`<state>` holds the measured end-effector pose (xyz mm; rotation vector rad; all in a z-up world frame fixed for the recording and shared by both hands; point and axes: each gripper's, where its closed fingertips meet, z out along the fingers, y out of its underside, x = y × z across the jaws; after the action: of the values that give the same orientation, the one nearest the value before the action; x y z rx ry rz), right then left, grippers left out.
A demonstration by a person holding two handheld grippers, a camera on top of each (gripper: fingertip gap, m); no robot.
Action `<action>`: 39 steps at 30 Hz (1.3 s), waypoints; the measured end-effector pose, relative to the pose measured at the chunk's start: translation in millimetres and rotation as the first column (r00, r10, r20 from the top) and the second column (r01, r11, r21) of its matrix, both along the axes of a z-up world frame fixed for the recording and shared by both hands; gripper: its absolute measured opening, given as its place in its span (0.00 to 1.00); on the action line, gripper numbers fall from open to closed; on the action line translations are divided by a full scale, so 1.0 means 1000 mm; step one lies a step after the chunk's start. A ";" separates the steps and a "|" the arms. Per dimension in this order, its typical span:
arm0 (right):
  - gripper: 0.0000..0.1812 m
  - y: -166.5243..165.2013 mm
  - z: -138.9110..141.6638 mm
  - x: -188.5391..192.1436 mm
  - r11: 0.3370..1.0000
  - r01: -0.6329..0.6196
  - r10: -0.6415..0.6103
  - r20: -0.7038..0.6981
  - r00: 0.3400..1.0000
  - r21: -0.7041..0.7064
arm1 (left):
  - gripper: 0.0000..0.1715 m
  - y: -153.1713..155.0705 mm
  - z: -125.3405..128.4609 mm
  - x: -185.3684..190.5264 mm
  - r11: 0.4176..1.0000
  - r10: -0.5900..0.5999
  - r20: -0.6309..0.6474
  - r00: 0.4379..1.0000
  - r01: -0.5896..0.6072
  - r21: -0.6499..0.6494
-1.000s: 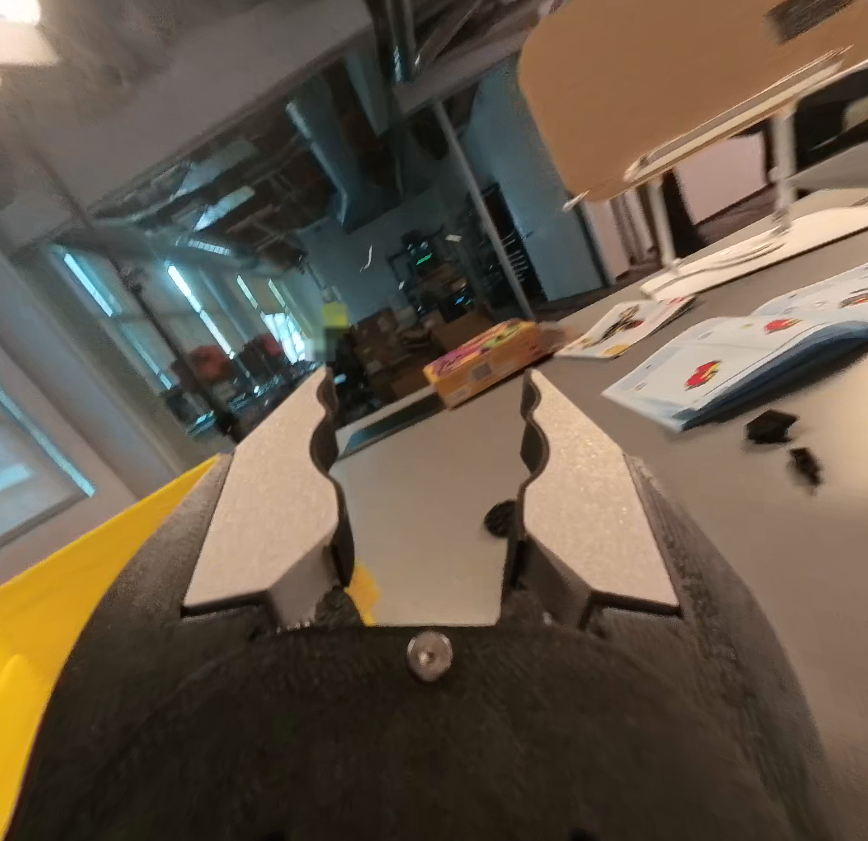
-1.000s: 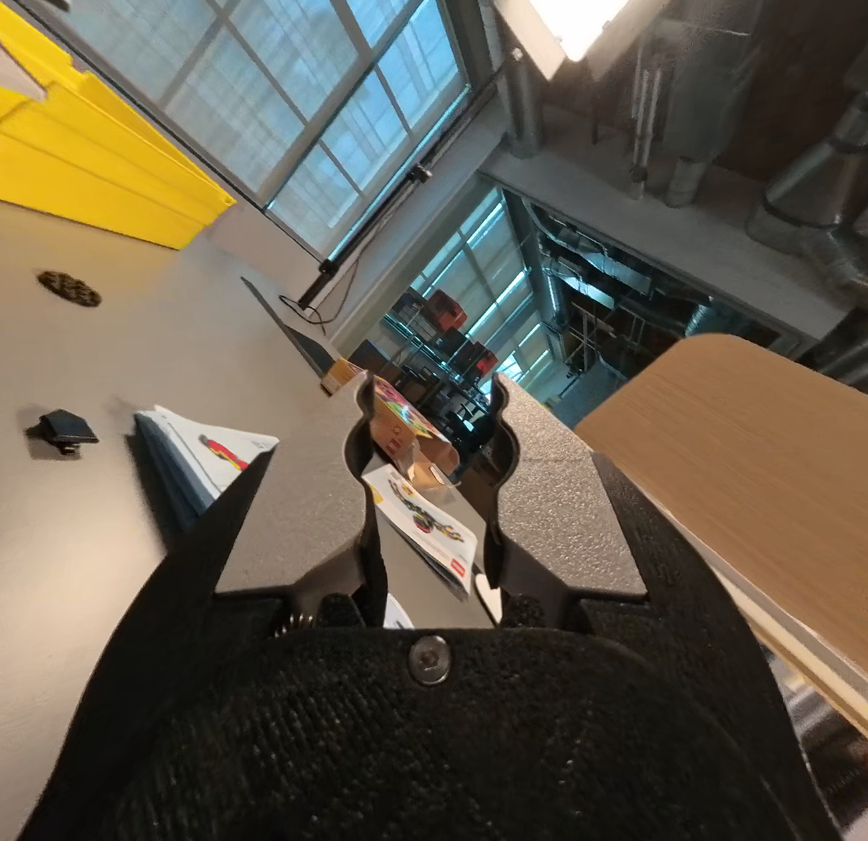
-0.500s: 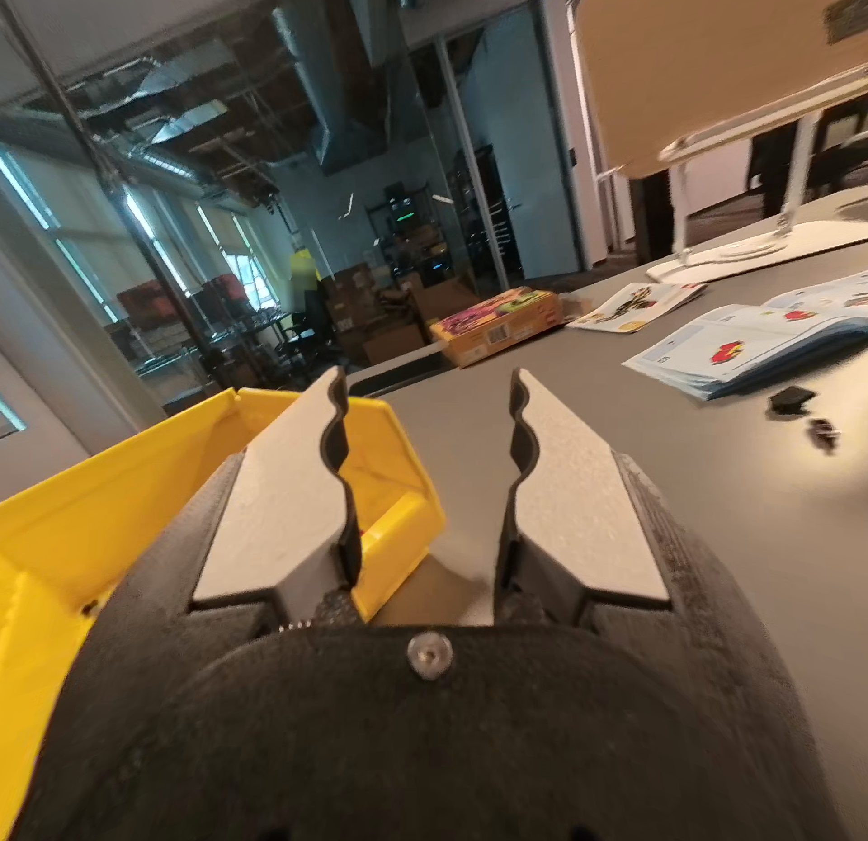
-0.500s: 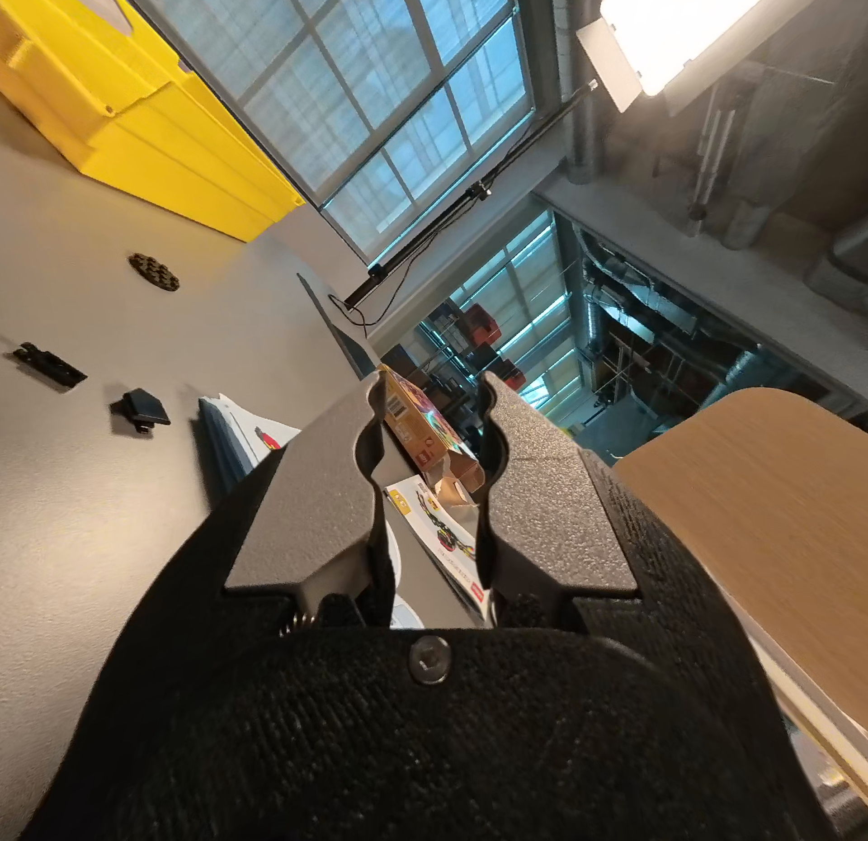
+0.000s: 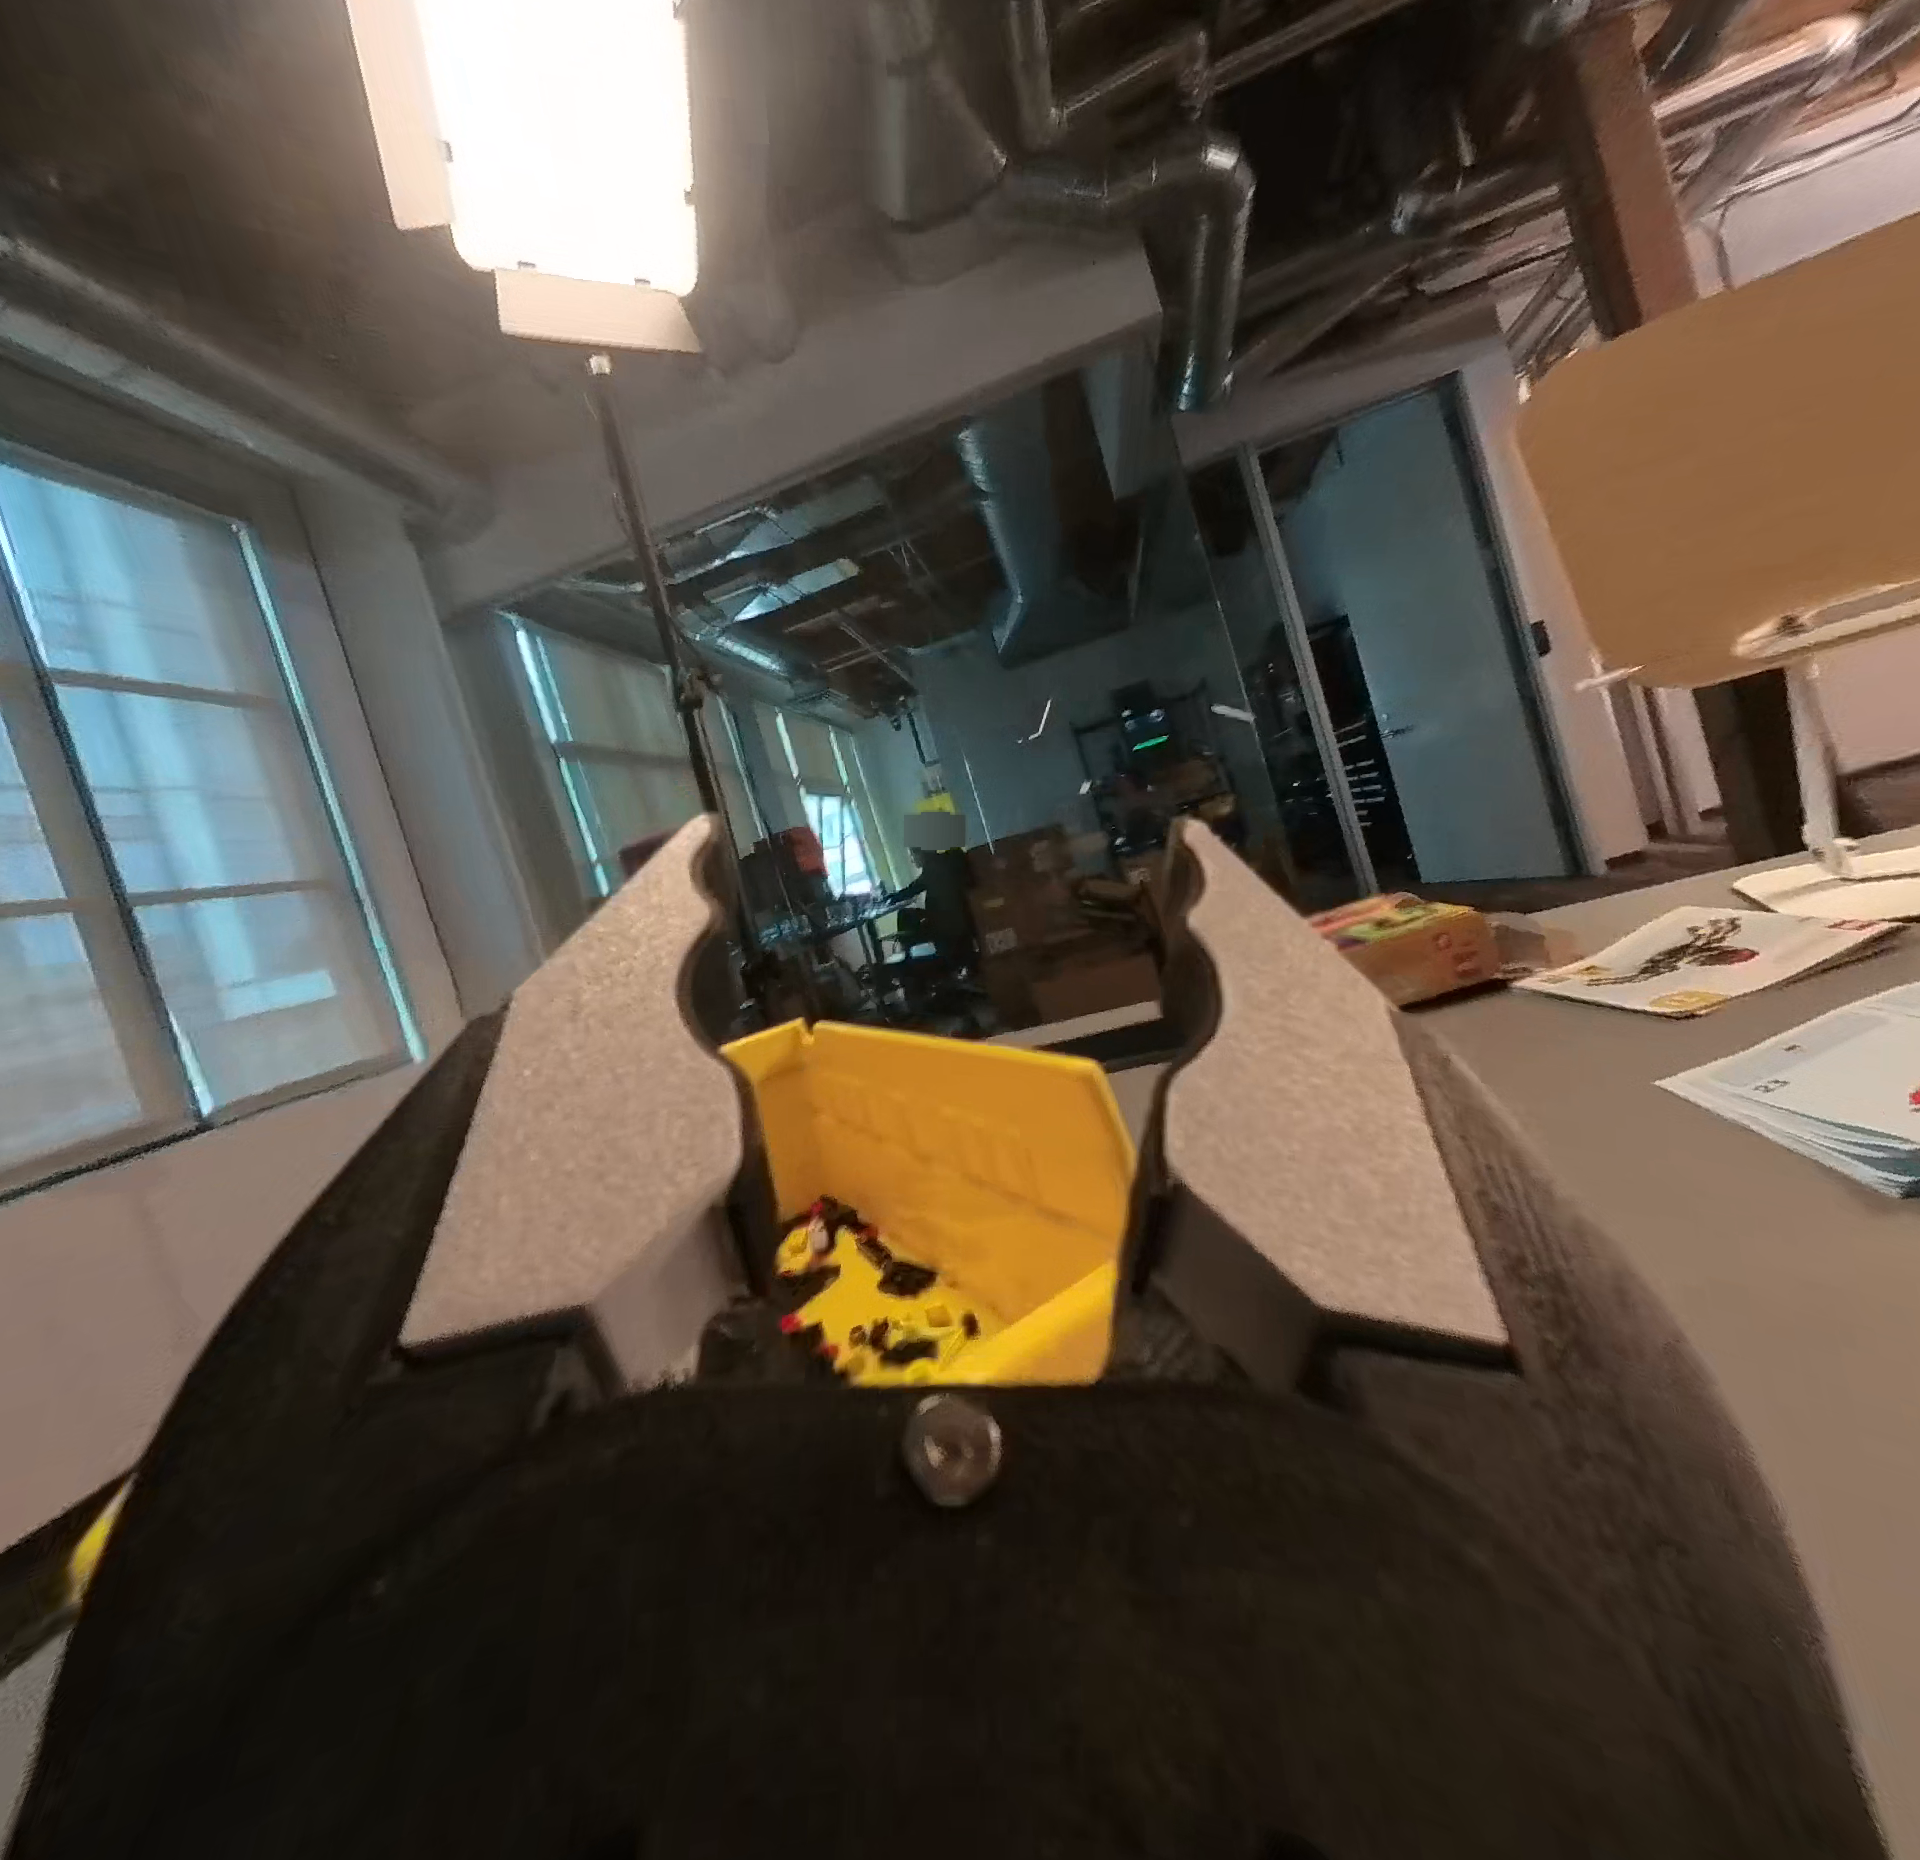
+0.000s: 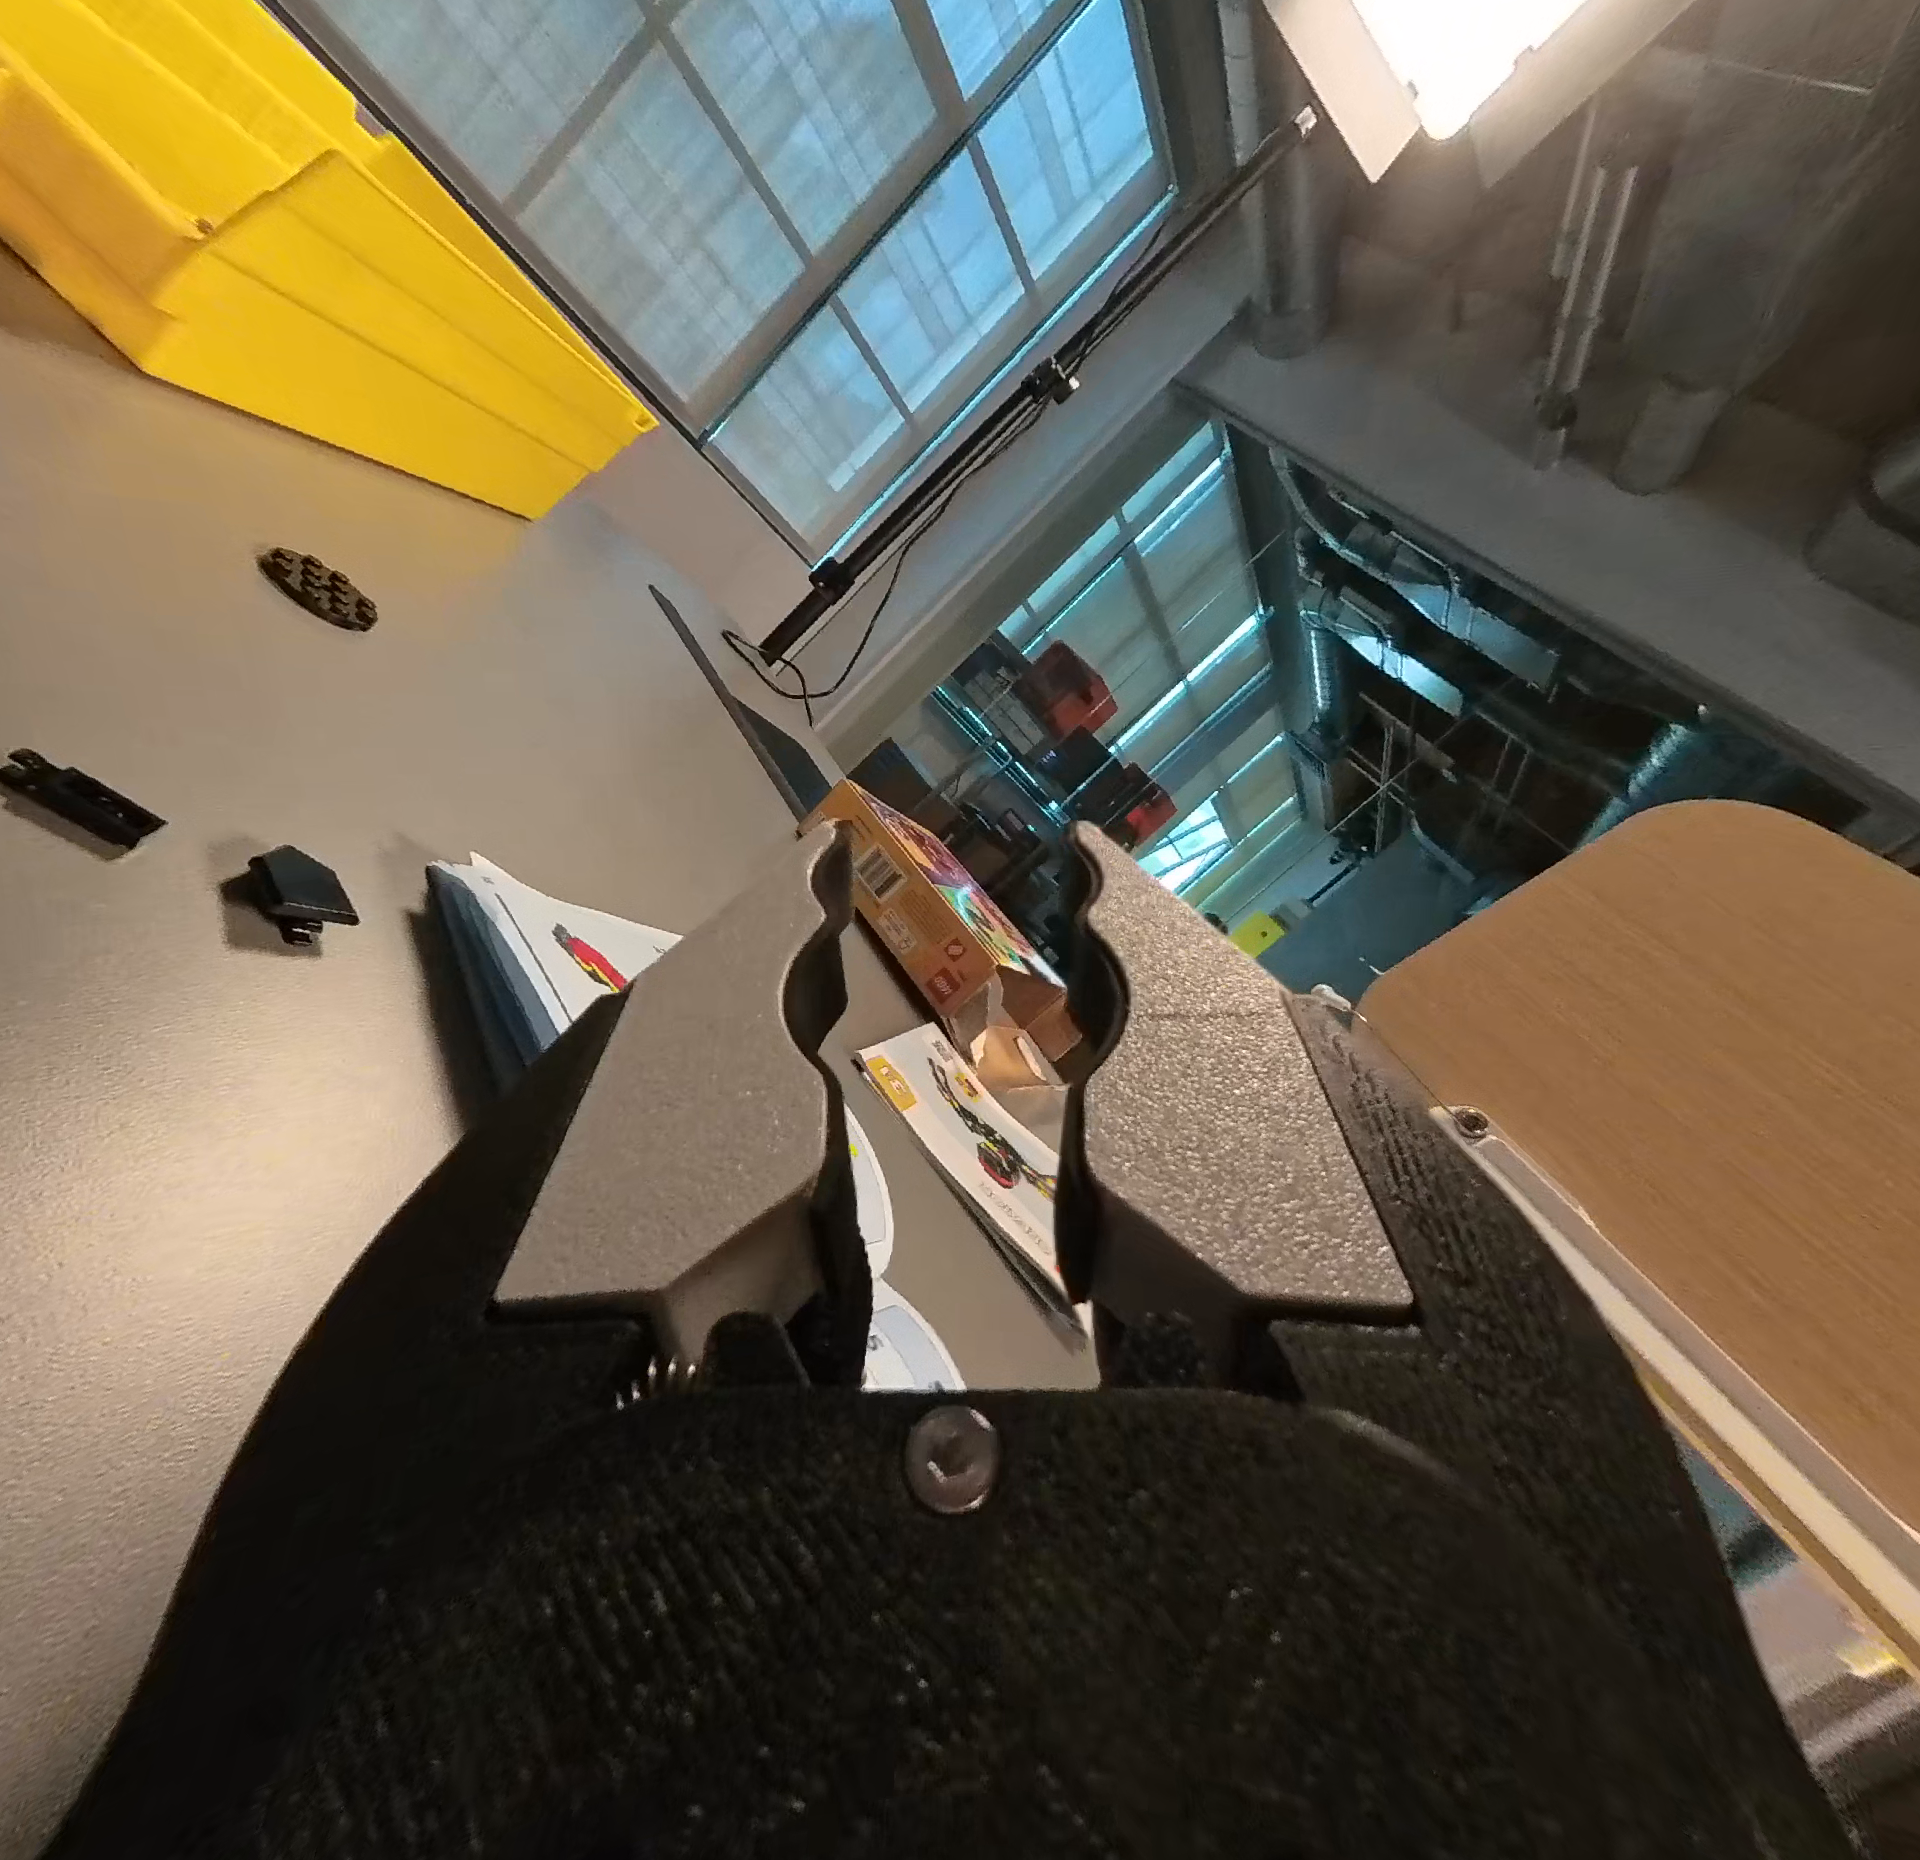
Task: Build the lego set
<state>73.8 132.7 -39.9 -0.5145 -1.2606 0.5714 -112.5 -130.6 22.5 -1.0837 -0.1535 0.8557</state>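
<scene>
My left gripper (image 5: 951,854) is open and empty, held over a yellow bin (image 5: 966,1135) that holds several small loose lego pieces (image 5: 883,1291) in black, yellow and red. My right gripper (image 6: 956,844) is open and empty above the grey table (image 6: 416,730). In the right wrist view a black round studded plate (image 6: 317,589), a black long piece (image 6: 78,792) and a small black sloped piece (image 6: 296,891) lie on the table to the left of that gripper. An open instruction booklet (image 6: 551,953) lies just beyond them.
Yellow bins (image 6: 260,252) stand at the table's far left. A colourful cardboard box (image 6: 925,927) and a second booklet (image 6: 977,1135) lie ahead of the right gripper; both also show in the left wrist view (image 5: 1403,937). A tilted wooden board (image 6: 1662,1083) is at right.
My left gripper has swung left and tipped up, from above the bare table to over the yellow bin, so its pieces show between the jaws. The right gripper has shifted slightly; more black pieces show.
</scene>
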 end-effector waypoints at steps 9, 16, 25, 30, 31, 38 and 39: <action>0.20 -0.004 -0.004 -0.004 0.999 -0.024 0.023 0.032 0.999 0.028 | 0.20 0.018 -0.053 -0.093 0.887 0.083 0.683 0.726 0.258 -0.383; 0.19 -0.004 -0.009 -0.009 0.999 -0.042 0.040 0.051 0.998 0.032 | 0.08 0.025 -0.134 -0.132 0.528 0.423 0.711 0.562 0.484 -0.697; 0.19 -0.005 -0.015 -0.011 0.998 -0.056 0.054 0.067 0.996 0.026 | 0.06 0.035 -0.160 -0.146 0.492 0.484 0.736 0.473 0.548 -0.676; 0.19 -0.005 -0.017 -0.012 0.998 -0.061 0.058 0.077 0.995 0.035 | 0.04 0.026 -0.168 -0.147 0.421 0.539 0.685 0.490 0.547 -0.723; 0.19 -0.006 -0.017 -0.012 0.997 -0.062 0.059 0.078 0.995 0.036 | 0.04 0.026 -0.168 -0.147 0.417 0.543 0.681 0.491 0.547 -0.726; 0.20 -0.006 -0.020 -0.014 0.997 -0.066 0.062 0.088 0.994 0.041 | 0.05 0.021 -0.176 -0.150 0.378 0.579 0.650 0.492 0.544 -0.749; 0.19 -0.006 -0.019 -0.013 0.997 -0.066 0.062 0.089 0.994 0.041 | 0.05 0.021 -0.177 -0.150 0.377 0.580 0.650 0.491 0.546 -0.749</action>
<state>60.4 126.4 -59.3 -0.4679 -1.3743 0.5790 -262.6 -109.3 -154.0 -2.6904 -0.6206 0.1620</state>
